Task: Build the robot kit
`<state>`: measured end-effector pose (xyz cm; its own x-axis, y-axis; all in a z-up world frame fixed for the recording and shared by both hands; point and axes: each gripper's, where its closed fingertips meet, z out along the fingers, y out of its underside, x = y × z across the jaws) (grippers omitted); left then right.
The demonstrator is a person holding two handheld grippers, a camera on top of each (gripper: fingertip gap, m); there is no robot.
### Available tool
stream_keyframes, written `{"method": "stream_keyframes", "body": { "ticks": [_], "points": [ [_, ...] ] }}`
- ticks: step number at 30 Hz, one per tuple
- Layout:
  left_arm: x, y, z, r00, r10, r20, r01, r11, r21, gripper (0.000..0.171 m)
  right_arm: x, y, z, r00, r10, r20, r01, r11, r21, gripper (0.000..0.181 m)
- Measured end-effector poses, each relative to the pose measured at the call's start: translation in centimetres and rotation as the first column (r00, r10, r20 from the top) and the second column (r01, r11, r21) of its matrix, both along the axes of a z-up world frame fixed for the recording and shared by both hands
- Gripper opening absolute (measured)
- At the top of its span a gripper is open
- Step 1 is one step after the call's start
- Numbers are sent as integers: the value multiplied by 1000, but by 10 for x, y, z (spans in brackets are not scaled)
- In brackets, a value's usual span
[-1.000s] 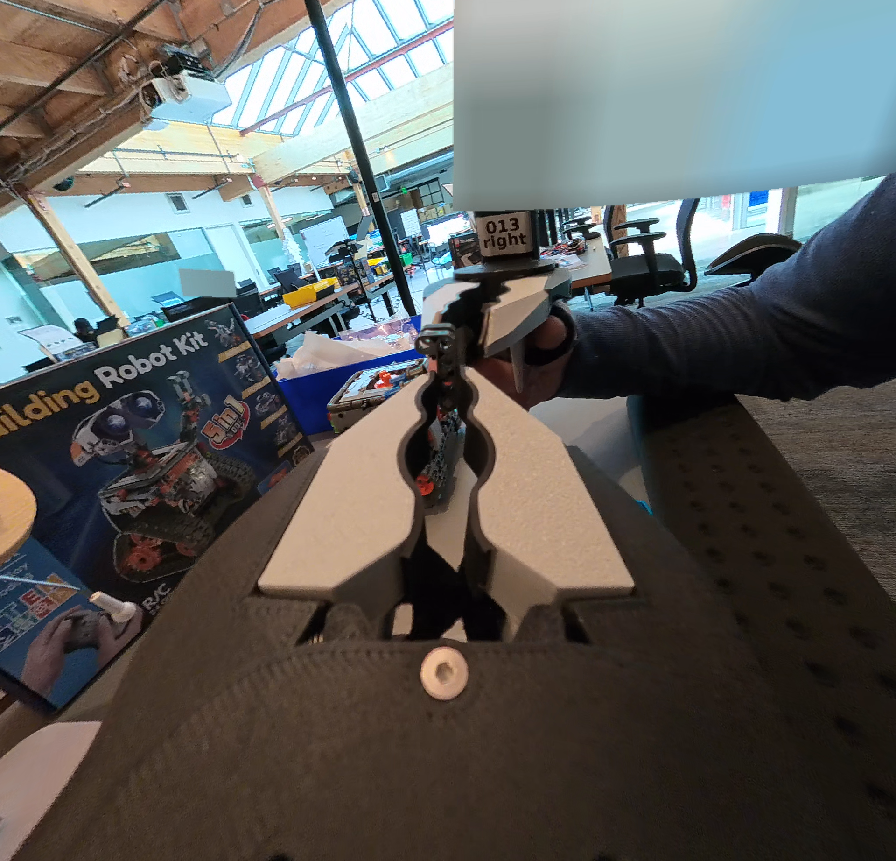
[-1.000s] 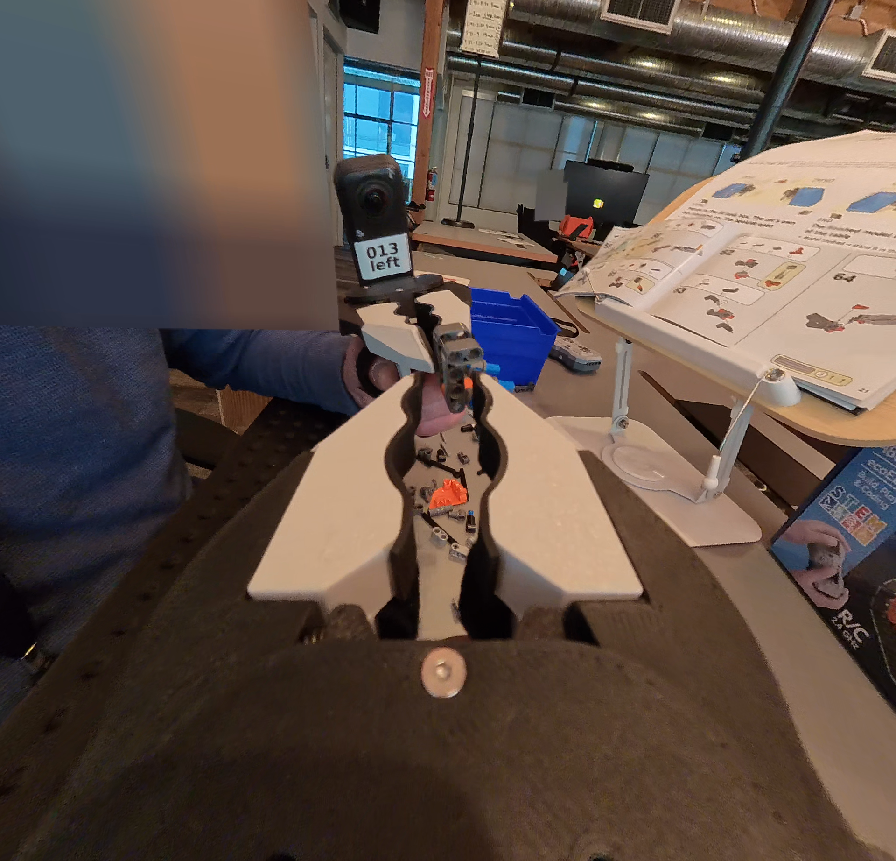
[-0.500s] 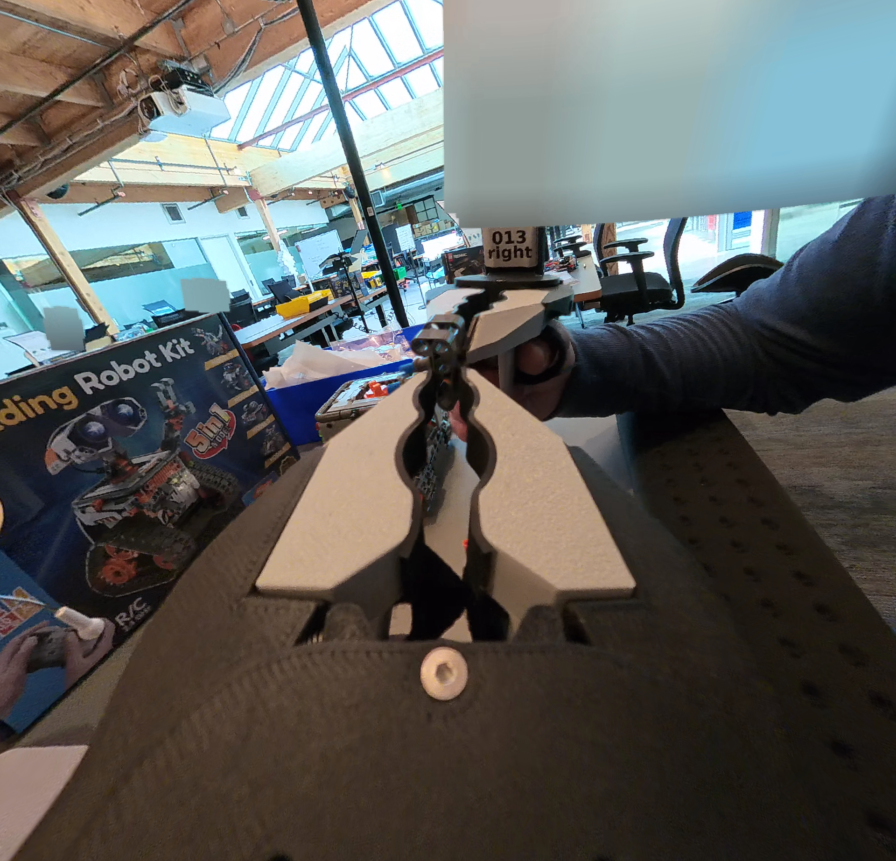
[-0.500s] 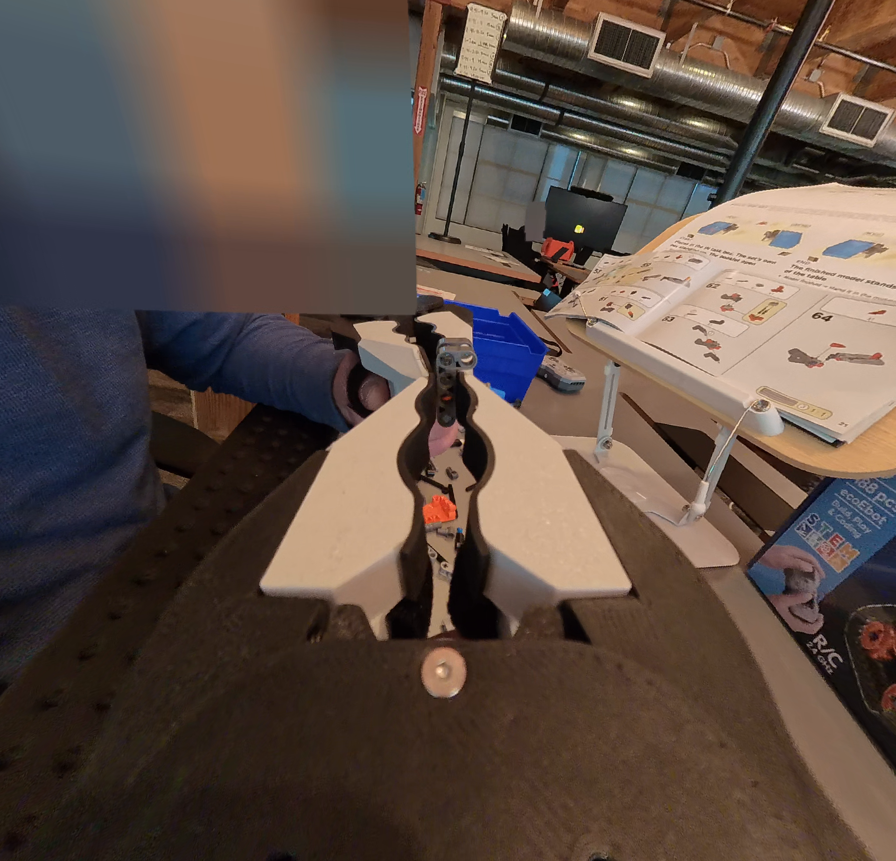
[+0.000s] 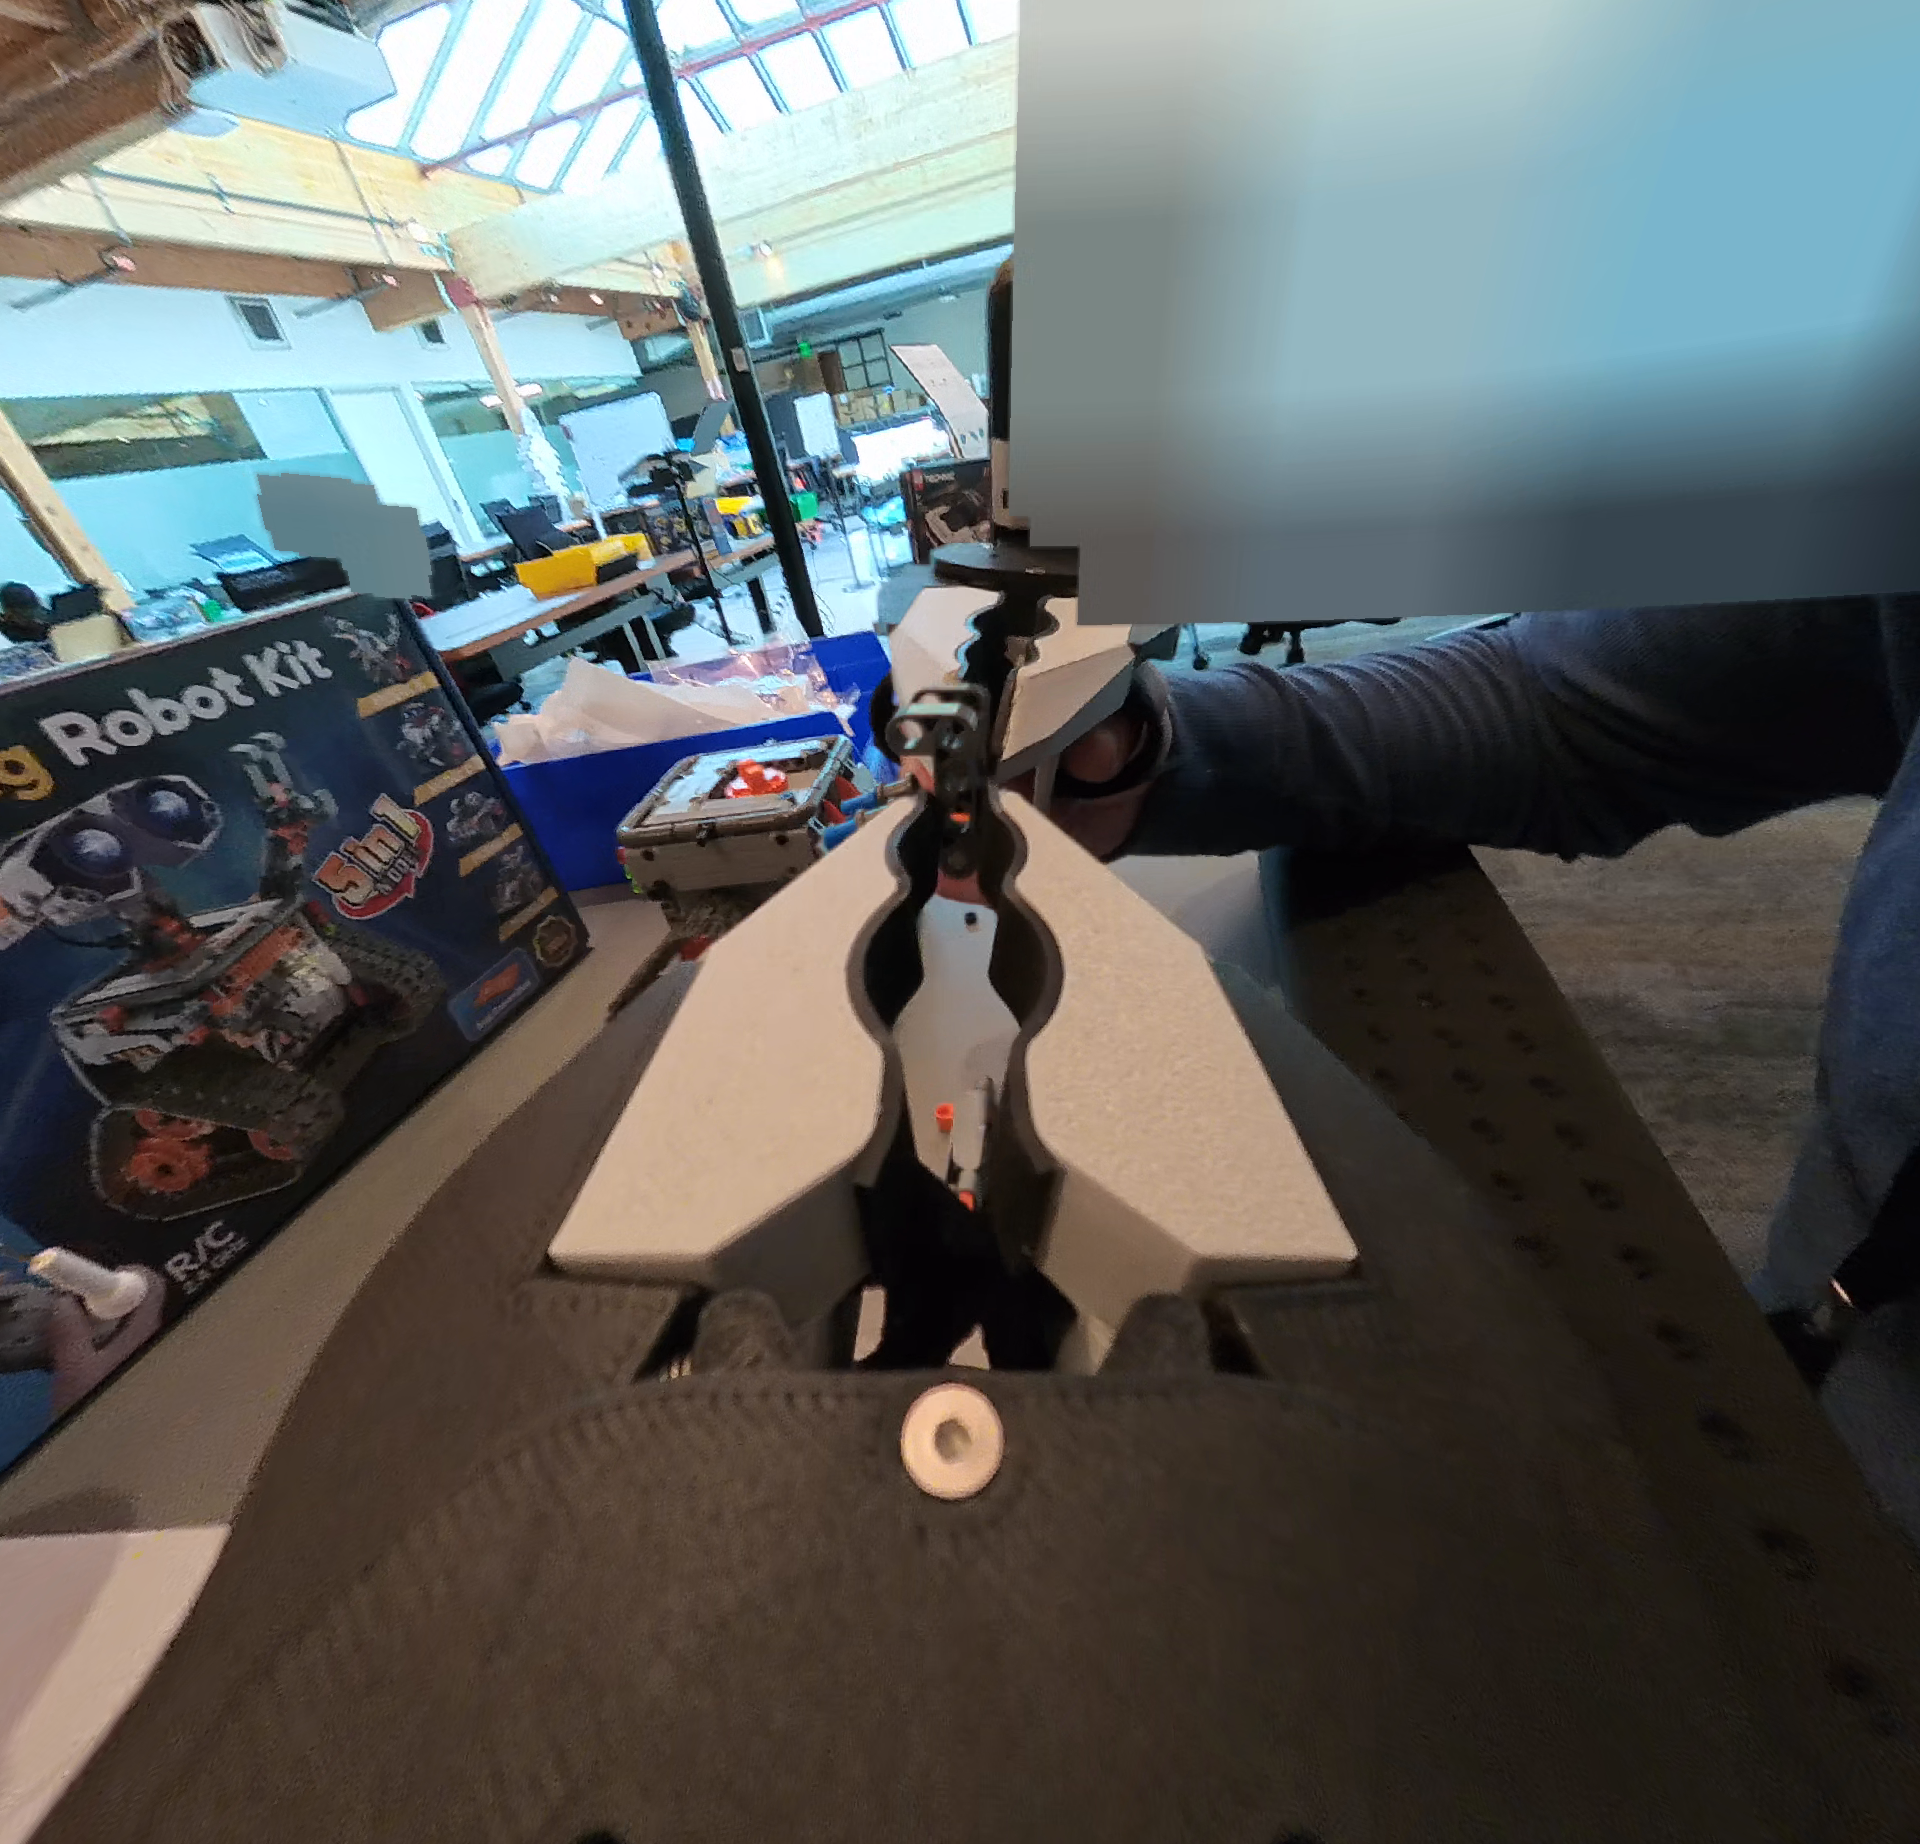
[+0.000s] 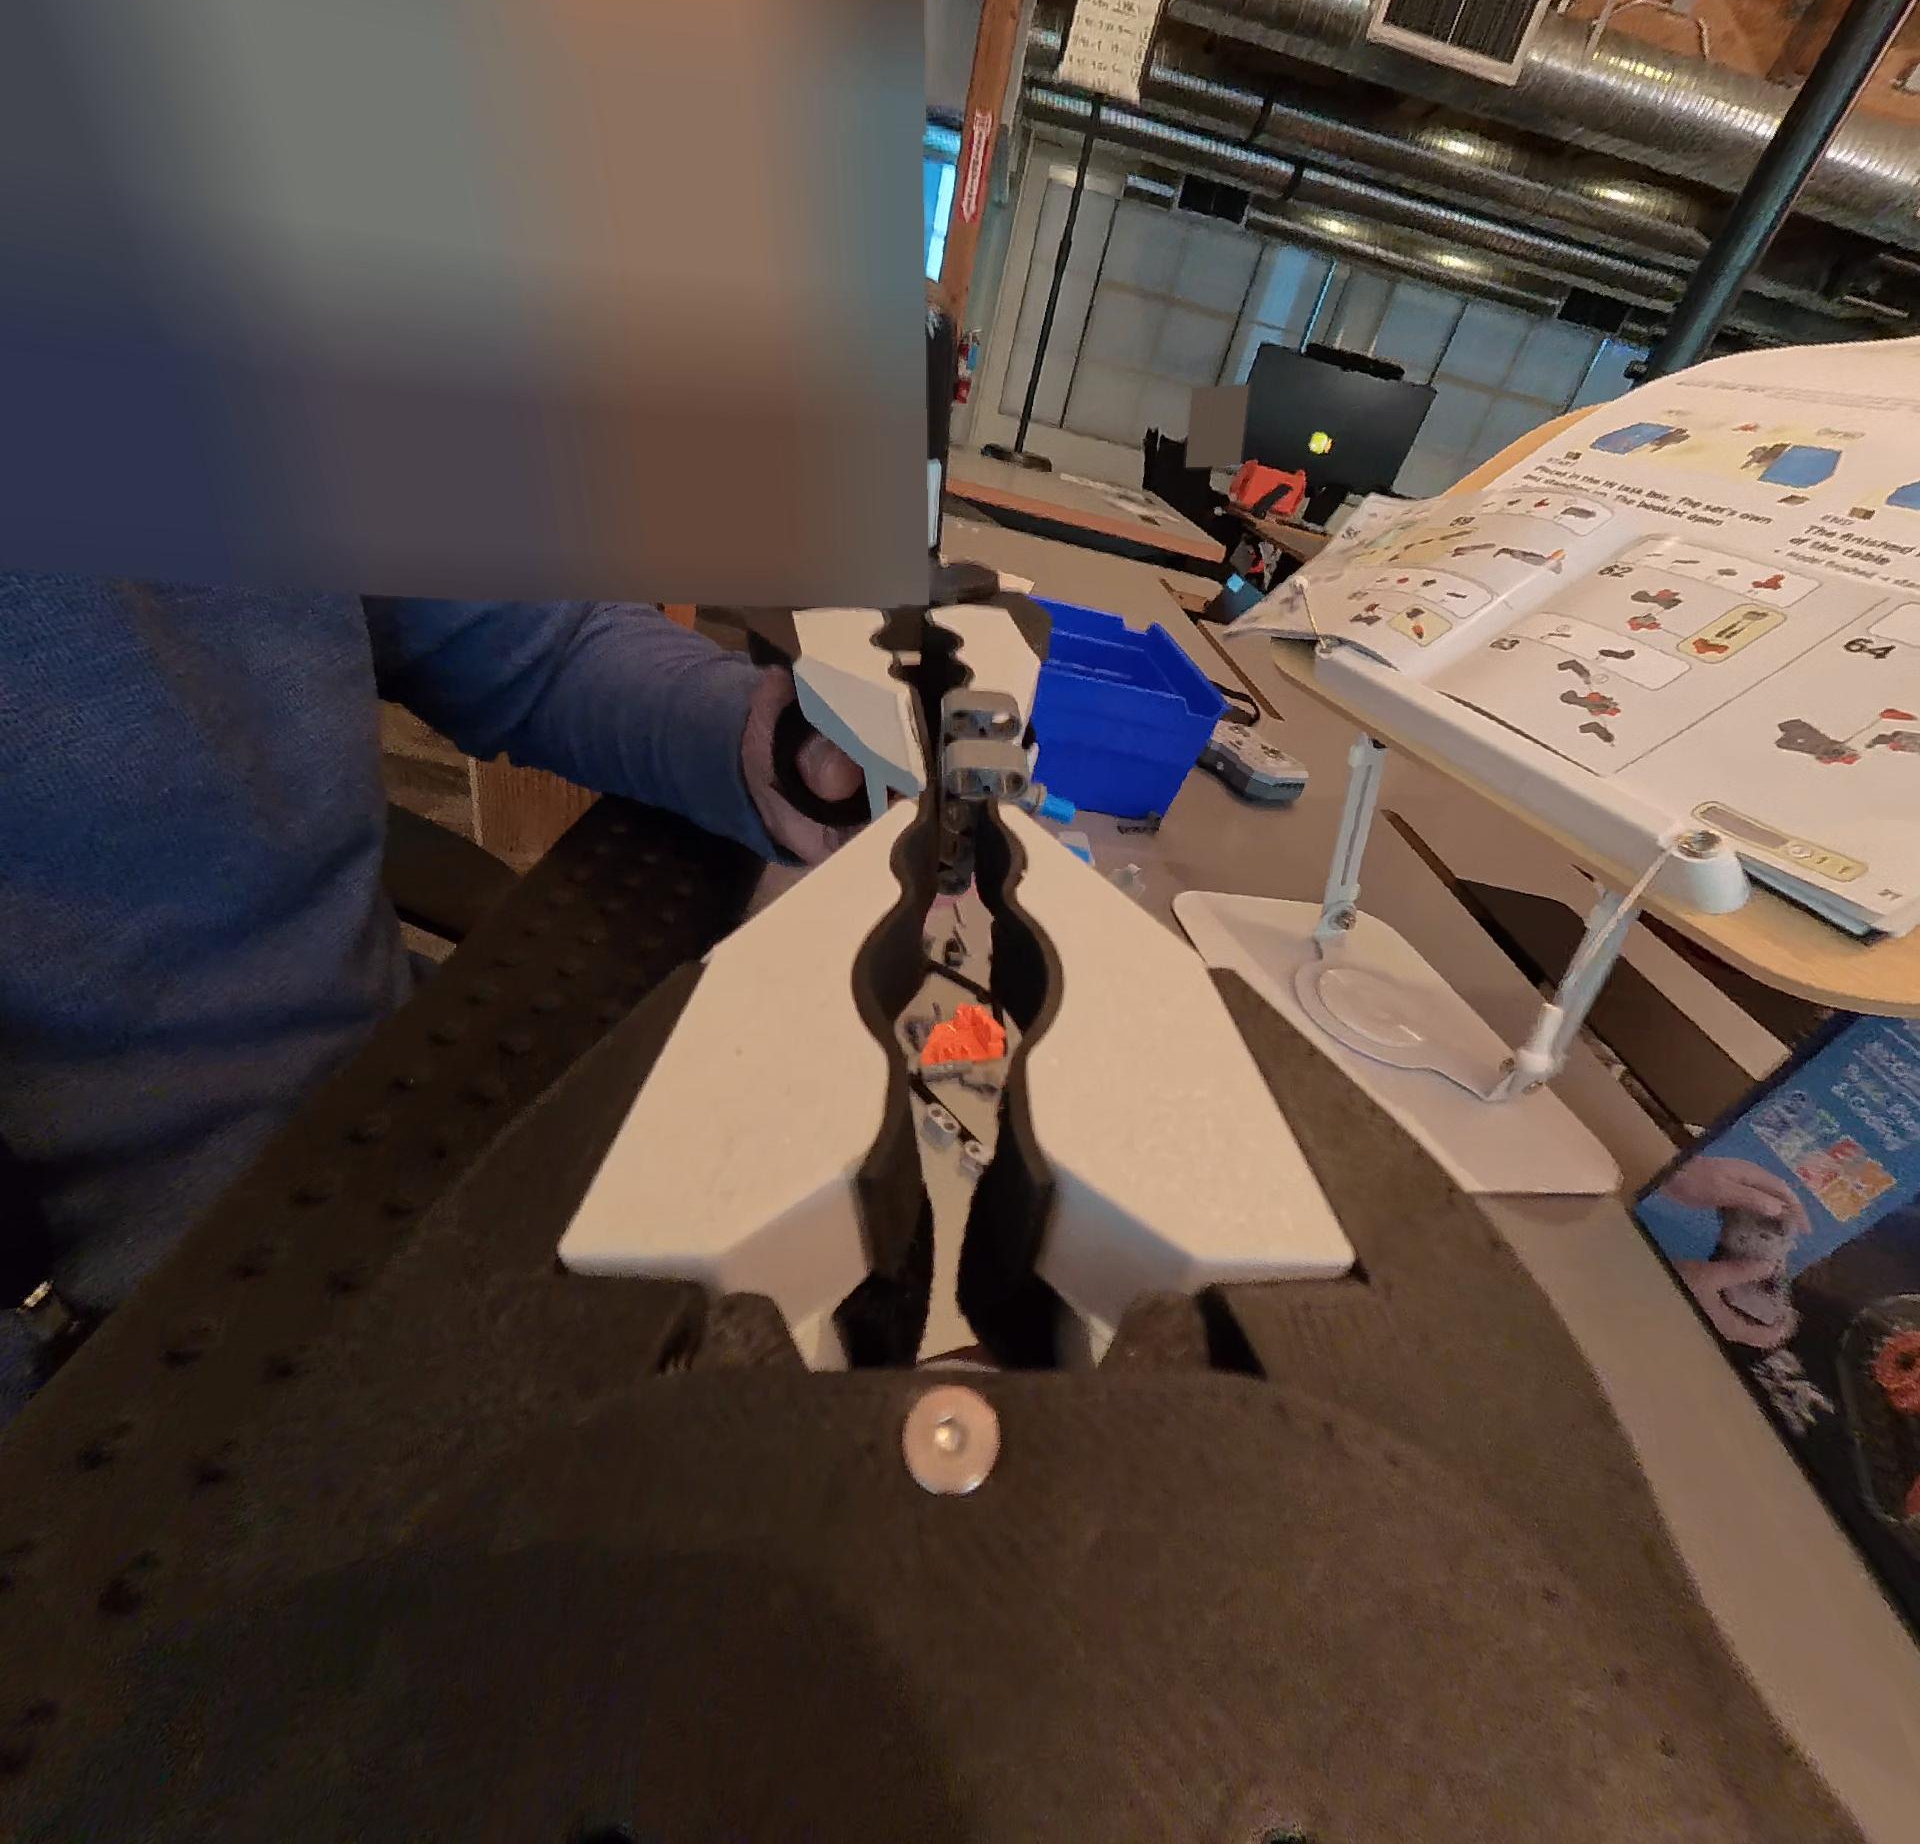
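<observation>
This is a big open workshop, with long work benches, glass roof windows, shiny air pipes and a toy robot box.

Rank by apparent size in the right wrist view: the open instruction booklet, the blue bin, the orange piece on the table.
1. Open instruction booklet, largest.
2. Blue bin, clearly smaller, though it sits farther back, so nearness may understate it.
3. Orange piece, smallest, seen between the fingers of the right claw.

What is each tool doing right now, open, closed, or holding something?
Left tool: closed on a small grey and black toy brick piece.
Right tool: closed on the same toy brick piece.
</observation>
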<state>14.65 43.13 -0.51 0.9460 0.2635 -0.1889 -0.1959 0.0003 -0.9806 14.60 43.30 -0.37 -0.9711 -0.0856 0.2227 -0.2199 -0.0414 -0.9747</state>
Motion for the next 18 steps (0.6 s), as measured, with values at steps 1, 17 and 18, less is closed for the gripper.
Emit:
{"method": "stream_keyframes", "body": {
  "ticks": [1,17,18],
  "points": [
    [-5,-12,13,999,19,29,-21,997,77,5,-6,8,7,1000,-13,16,14,999,-35,5],
    [-20,-24,-3,981,-117,154,102,990,100,5,16,-13,-114,997,33,-76,14,836,549,6],
    [-20,-24,-4,980,-125,158,109,989,102,5,17,-14,-123,997,37,-72,11,815,579,6]
  ]
}}
